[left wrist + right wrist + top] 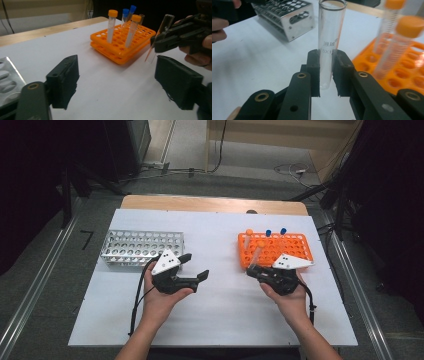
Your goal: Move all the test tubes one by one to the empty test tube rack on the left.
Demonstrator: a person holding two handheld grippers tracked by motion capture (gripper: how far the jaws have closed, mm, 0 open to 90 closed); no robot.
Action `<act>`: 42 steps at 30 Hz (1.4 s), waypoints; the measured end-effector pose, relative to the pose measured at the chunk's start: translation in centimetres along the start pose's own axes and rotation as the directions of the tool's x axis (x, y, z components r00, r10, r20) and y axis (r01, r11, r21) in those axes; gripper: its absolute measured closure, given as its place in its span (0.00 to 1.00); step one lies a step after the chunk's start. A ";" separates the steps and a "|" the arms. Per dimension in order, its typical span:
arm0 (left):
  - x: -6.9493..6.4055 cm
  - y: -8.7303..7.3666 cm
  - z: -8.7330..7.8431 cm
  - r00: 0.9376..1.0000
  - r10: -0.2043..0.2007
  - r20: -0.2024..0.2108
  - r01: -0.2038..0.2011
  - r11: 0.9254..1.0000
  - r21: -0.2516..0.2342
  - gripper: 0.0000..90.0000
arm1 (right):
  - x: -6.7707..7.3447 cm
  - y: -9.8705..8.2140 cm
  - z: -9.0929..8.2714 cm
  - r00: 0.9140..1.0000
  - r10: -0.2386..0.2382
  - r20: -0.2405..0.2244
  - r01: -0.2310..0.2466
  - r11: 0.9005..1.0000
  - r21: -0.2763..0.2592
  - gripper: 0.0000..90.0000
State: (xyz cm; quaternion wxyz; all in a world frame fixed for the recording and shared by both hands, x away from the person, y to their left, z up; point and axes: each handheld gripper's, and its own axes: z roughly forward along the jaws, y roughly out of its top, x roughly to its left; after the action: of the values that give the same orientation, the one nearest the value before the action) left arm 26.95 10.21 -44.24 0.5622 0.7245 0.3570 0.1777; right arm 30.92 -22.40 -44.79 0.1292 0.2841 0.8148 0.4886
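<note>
The glass test tube sits clamped between your right gripper's 2 black pads, open mouth up and uncapped, with faint printed lettering just above the pads. From the high view your right gripper holds it just in front of the orange rack, near that rack's left front corner, the tube leaning slightly. In the left gripper view the tube hangs tilted, its rounded bottom clear of the white table and just beside the rack.

Your left gripper has its jaws spread with nothing between them; it hovers over the white sheet near the front right corner of the metal rack, pointing toward your right hand. The 2 grippers are well apart.

The orange rack carries 2 orange-capped tubes and 2 blue-capped tubes, all standing upright in its holes. The metal rack lies on the left side of the table.
</note>
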 end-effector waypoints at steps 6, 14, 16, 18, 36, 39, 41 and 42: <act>-1.4 0.1 0.8 0.997 0.019 0.073 -0.022 0.999 0.033 0.35 | 2.1 0.3 1.6 0.998 -0.052 -0.033 0.052 0.998 0.022 0.83; -2.9 0.5 1.6 0.985 0.037 0.170 -0.047 0.997 0.057 0.54 | 4.3 0.3 3.1 0.992 -0.110 -0.069 0.114 0.992 0.062 0.83; -3.2 0.5 1.8 0.983 0.041 0.178 -0.053 0.997 0.062 0.56 | 4.6 0.3 3.2 0.990 -0.119 -0.072 0.124 0.990 0.067 0.83; -3.5 0.4 2.1 0.981 0.047 0.188 -0.059 0.996 0.063 0.61 | 5.4 0.4 3.6 0.987 -0.137 -0.090 0.143 0.987 0.076 0.83; -4.2 0.1 2.4 0.980 0.103 0.167 -0.118 0.990 0.081 0.84 | 6.4 0.5 4.0 0.977 -0.136 -0.167 0.150 0.986 0.075 0.82; -4.2 0.1 2.3 0.982 0.110 0.157 -0.122 0.990 0.073 0.84 | 6.3 0.4 4.0 0.976 -0.132 -0.173 0.146 0.987 0.070 0.80; -3.9 0.2 2.1 0.984 0.108 0.140 -0.118 0.991 0.066 0.84 | 6.2 0.4 3.9 0.974 -0.136 -0.182 0.148 0.987 0.055 0.71; -3.9 0.2 2.1 0.984 0.108 0.140 -0.118 0.991 0.066 0.84 | 6.2 0.4 3.7 0.973 -0.134 -0.185 0.145 0.988 0.046 0.65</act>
State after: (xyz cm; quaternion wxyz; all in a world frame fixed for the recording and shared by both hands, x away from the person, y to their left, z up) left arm 25.71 5.92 -44.12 0.5470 0.7743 0.2826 0.1463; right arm 27.91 -15.88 -45.82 0.0799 0.1839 0.8553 0.4777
